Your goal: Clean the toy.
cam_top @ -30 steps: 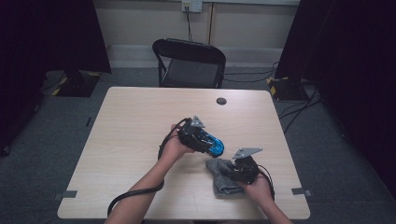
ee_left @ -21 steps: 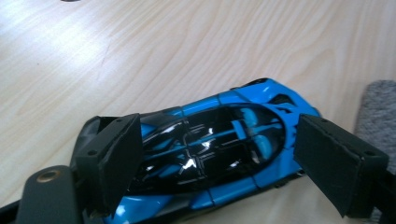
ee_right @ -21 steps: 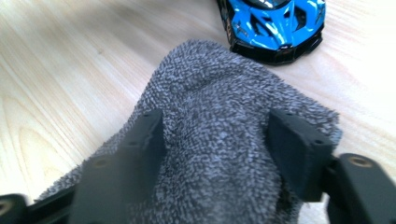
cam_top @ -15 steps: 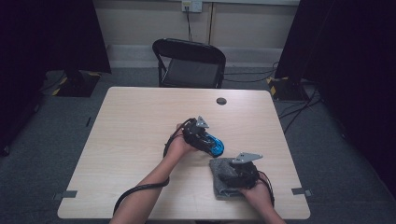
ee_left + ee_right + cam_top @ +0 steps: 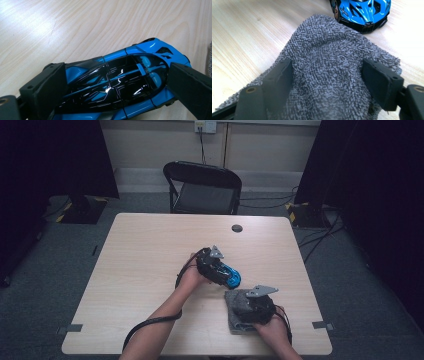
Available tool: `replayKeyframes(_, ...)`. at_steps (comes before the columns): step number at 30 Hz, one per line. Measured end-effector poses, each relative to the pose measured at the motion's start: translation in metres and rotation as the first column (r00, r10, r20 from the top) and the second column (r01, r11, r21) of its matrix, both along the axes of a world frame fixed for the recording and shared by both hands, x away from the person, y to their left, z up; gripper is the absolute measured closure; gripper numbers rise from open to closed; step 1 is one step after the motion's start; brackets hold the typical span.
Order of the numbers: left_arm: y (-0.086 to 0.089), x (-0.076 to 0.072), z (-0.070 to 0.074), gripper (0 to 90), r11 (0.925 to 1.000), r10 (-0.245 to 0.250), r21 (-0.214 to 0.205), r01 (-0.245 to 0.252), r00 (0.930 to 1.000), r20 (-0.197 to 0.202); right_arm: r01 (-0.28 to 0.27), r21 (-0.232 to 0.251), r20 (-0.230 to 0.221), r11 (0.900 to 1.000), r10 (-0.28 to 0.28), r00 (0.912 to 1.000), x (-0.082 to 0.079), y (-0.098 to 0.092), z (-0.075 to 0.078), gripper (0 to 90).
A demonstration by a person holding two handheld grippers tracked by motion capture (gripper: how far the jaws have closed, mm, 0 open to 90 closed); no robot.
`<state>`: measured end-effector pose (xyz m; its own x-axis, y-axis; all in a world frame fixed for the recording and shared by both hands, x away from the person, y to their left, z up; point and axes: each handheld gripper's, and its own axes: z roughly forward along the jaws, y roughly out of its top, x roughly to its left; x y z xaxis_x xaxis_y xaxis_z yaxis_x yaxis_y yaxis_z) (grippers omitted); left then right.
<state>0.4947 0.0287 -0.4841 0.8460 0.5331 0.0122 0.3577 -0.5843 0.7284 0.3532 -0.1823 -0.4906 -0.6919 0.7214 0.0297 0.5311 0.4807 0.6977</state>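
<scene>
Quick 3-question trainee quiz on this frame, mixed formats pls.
1. True or false: the glossy blue and black toy car lies on top of the grey terry cloth.
2. What sits between the jaws of the left tongs? A the car; B the cloth; C a black disc.
3. What stands behind the light wooden table?
Key: 1 false, the car is on the table beside the cloth. 2 A; those jaws have just been opening. 3 a black folding chair.
</scene>
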Motion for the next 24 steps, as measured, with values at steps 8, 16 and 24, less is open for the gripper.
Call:
replayKeyframes(8,0.0031,0.0033,-0.0027,0.7,0.9997,-0.011,-0.020,0.011,0.9999,-0.002,0.020,-0.040,-0.011,0.9990,-0.020,0.9997,-0.0007,0.0040,0.0013,34.4)
replayKeyframes(16,0.0053,0.0056,-0.0041,0.0,0.9995,-0.008,-0.031,0.008,1.0000,-0.001,0.031,-0.029,-0.008,0.9991,-0.031,0.9995,0.0037,-0.0033,0.0032,62.3)
replayKeyframes(24,0.0091,0.0093,-0.0046,0.0,0.9992,-0.006,-0.040,0.006,1.0000,-0.001,0.027,-0.038,-0.018,0.9989,-0.028,0.9995,0.0070,-0.0035,0.0046,65.8)
